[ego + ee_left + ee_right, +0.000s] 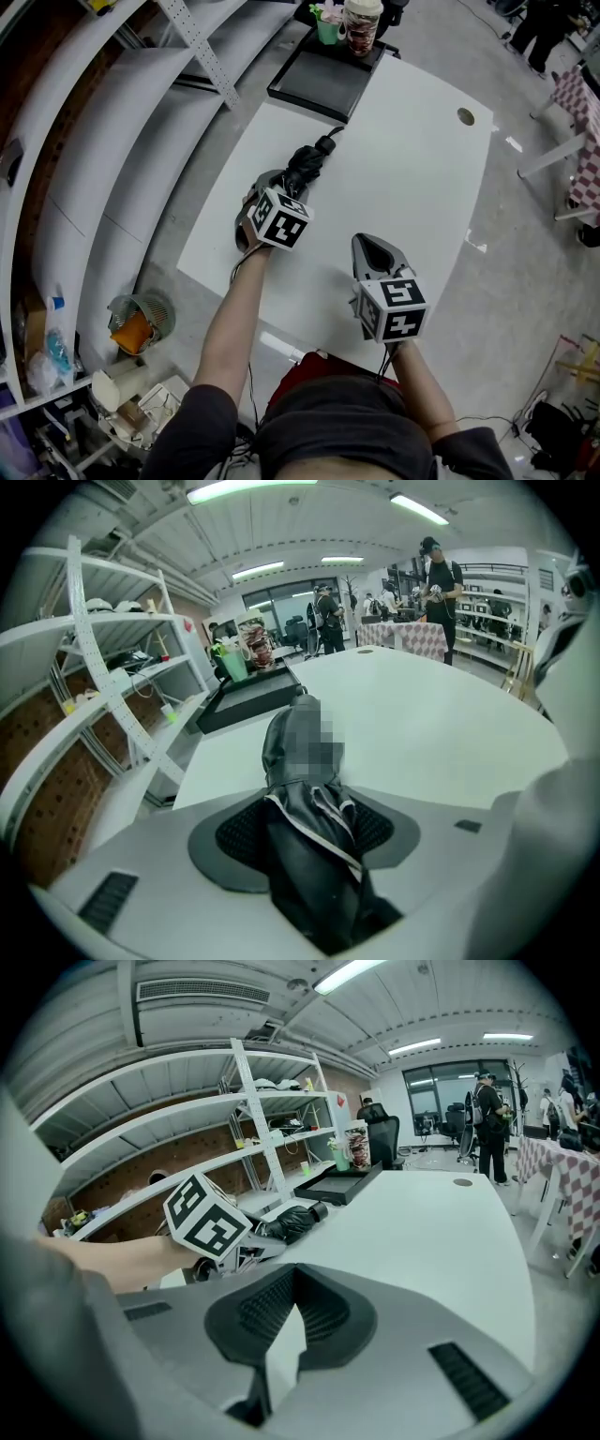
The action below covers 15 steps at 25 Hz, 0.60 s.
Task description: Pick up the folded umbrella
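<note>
Folded umbrella [307, 162]: black, lying on the worktop close to its left edge, about halfway along it; the handle end points toward the far edge.
Worktop [417, 150]: white; it carries the umbrella and the tray.
Tray [323, 80]: black, flat, at the far left corner of the worktop.
Left gripper [302, 808]: the jaws stand wide around the umbrella, and its fabric fills the gap and touches both pads.
Right gripper [294, 1275]: over the near part of the worktop, well apart from the umbrella; the jaw tips meet and hold nothing.
Cup [362, 24]: patterned, upright at the far end of the tray.
</note>
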Tool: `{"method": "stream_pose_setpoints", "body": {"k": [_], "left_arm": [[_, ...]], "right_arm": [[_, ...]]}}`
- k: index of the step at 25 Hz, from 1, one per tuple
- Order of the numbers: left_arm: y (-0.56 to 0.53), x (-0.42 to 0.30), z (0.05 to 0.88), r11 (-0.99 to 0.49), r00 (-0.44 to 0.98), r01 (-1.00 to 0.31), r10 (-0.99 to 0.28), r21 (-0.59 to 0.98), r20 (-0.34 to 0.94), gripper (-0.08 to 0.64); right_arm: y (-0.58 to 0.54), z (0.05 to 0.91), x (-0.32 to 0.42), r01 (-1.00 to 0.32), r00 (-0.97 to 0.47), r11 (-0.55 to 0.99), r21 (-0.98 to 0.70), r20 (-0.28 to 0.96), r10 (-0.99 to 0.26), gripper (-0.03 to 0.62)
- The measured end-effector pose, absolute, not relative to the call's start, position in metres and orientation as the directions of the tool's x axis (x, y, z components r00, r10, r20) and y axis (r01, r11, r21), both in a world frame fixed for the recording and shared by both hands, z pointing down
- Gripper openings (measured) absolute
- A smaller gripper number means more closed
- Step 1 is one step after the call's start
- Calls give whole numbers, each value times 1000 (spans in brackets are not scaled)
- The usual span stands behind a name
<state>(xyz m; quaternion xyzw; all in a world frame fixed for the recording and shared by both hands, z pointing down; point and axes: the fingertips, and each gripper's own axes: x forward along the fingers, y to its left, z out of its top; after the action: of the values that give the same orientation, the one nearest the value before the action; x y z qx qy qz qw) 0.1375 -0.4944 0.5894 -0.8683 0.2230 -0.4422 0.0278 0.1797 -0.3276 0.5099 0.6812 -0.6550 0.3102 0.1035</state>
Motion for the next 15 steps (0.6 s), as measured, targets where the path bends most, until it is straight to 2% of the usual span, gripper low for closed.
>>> {"method": "stream_pose_setpoints", "body": {"k": [5, 15], "left_arm": [[-487, 139, 578, -883, 538, -364, -458, -296, 708, 221], [-455, 149, 554, -888, 611, -388, -448, -246, 653, 215]], "right_arm": [[-321, 509, 176, -958, -43, -125, -259, 558, -829, 18], [-300, 497, 175, -961, -16, -137, -239, 546, -838, 18]]}}
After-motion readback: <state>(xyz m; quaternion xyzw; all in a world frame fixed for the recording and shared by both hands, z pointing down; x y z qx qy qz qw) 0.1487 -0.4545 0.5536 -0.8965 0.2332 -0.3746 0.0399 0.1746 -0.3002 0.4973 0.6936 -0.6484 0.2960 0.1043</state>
